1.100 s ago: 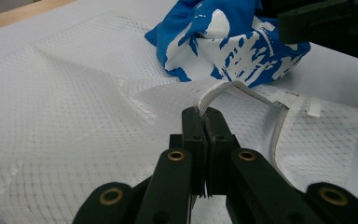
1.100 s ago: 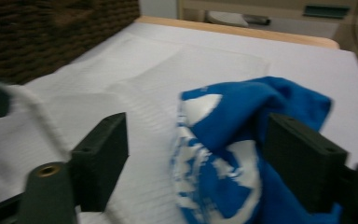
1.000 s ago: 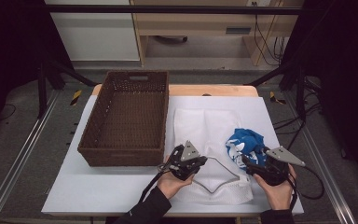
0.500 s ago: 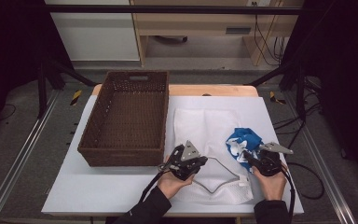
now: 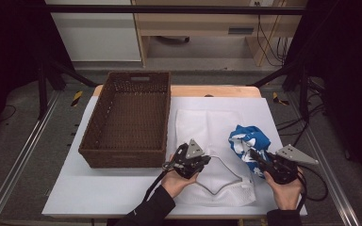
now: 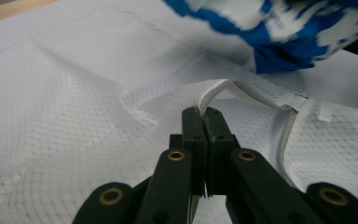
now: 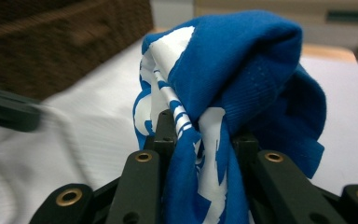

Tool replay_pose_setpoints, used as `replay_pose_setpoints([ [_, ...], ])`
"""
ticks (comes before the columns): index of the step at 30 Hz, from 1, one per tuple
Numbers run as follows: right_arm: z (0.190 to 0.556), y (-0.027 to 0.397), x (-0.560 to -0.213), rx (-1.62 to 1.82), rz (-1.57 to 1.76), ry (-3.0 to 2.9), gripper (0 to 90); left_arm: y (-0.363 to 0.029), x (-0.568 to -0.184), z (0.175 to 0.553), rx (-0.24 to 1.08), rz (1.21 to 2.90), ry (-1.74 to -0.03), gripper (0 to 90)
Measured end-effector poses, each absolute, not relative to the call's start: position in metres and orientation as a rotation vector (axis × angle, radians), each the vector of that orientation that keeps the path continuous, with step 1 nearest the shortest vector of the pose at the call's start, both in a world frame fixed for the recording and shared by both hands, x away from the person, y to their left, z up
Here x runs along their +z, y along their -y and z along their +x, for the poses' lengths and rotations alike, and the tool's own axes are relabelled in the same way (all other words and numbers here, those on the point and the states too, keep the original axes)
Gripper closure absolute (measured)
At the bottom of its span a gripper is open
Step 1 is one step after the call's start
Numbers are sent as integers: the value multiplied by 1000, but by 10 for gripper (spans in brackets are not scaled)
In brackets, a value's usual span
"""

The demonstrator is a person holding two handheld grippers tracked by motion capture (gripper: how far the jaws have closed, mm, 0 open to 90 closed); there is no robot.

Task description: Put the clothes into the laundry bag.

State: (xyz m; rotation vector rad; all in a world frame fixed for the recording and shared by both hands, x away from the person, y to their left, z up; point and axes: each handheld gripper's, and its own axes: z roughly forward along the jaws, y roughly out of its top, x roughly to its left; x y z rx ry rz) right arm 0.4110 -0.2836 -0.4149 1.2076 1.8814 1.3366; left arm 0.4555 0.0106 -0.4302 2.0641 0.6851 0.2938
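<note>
A white mesh bag (image 5: 202,129) lies flat on the table, its open rim (image 6: 242,91) toward me. My left gripper (image 5: 206,158) is shut on that rim (image 6: 204,113) and lifts it a little off the bag. To the right sits a crumpled blue and white cloth (image 5: 249,140). My right gripper (image 5: 254,154) has just been closing, and a bunched fold of the blue cloth (image 7: 242,74) is pinched between its jaws (image 7: 204,133). The cloth stands raised above the table in the right gripper view.
A dark brown woven basket (image 5: 122,159) with nothing in it stands to the left of the bag. The white table cover (image 5: 99,193) reaches the front edge. A wooden strip (image 5: 217,90) runs along the far edge, with cables on the floor at right.
My right gripper has closed on the blue cloth and risen slightly with it. The left gripper has kept still on the bag's rim.
</note>
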Motion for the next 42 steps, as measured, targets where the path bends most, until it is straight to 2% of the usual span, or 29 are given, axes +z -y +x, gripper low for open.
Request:
replay_pose_setpoints([
  [6,386,269,-396,1419,1061,-1939,714,-10,-432,463,282,2058,-723,891],
  [12,371,248,-409,1387,970,-2121,714,-9,-431,469,275,2048,-747,891],
  [23,380,223,-443,1265,981,-2362,712,-3,-426,465,291,2044,-733,891],
  [33,406,190,-470,1079,1079,-2406,684,-4,-415,446,281,2022,-653,892],
  [36,406,188,-472,1092,1076,-2383,638,-4,-416,445,278,2018,-649,892],
  [37,404,190,-471,1121,1060,-2373,565,-6,-417,447,279,2017,-657,892],
  [40,395,197,-466,1196,1026,-2321,420,-9,-418,451,269,2012,-676,892],
  [42,389,205,-460,1233,1024,-2253,352,-10,-419,451,268,2009,-681,892],
])
